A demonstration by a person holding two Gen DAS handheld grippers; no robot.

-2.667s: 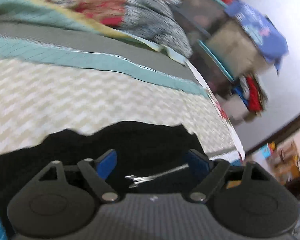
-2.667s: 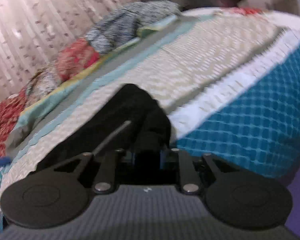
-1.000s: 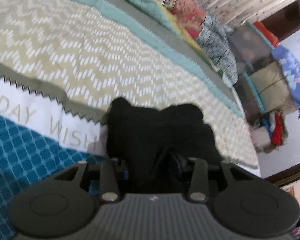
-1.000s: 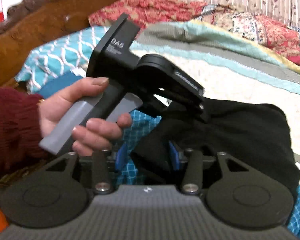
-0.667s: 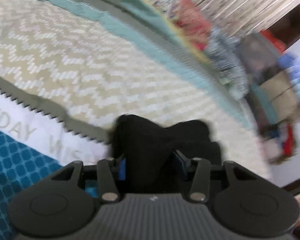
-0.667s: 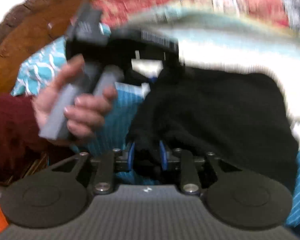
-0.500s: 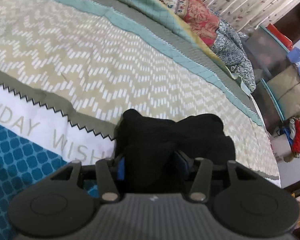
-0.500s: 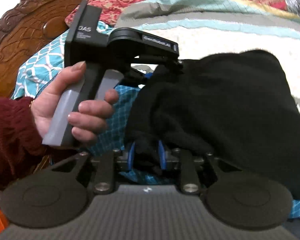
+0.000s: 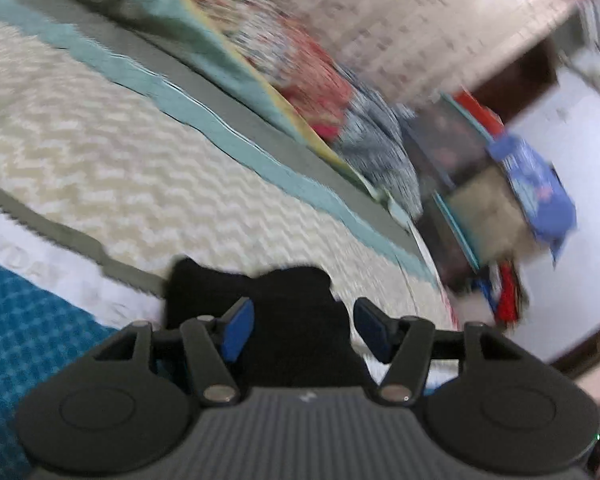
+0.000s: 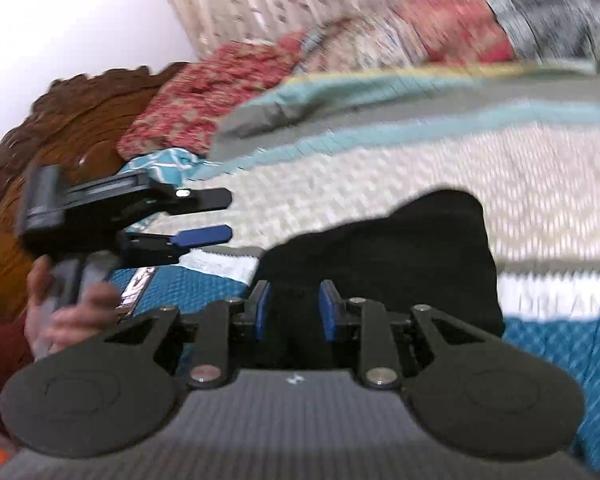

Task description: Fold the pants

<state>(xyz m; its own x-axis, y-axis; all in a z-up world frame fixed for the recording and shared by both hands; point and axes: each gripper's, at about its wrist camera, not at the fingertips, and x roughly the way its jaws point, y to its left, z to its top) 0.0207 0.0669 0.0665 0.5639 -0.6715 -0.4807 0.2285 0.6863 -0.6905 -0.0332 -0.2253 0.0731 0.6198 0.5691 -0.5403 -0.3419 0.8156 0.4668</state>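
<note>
Fingers [image 9: 238, 328] spread, black pants [image 9: 260, 304], patterned bedspread [image 9: 100, 168]

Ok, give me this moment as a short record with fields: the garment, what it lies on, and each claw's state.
garment: black fabric pants, bunched into a compact folded pile
surface: patterned bedspread with beige chevron, white and teal bands
left claw: open, blue pads either side of the pile's near edge; seen from the right wrist view it is apart from the cloth
right claw: open, blue pads straddling the near edge of the pile, contact unclear
image quality: both views motion-blurred
</note>
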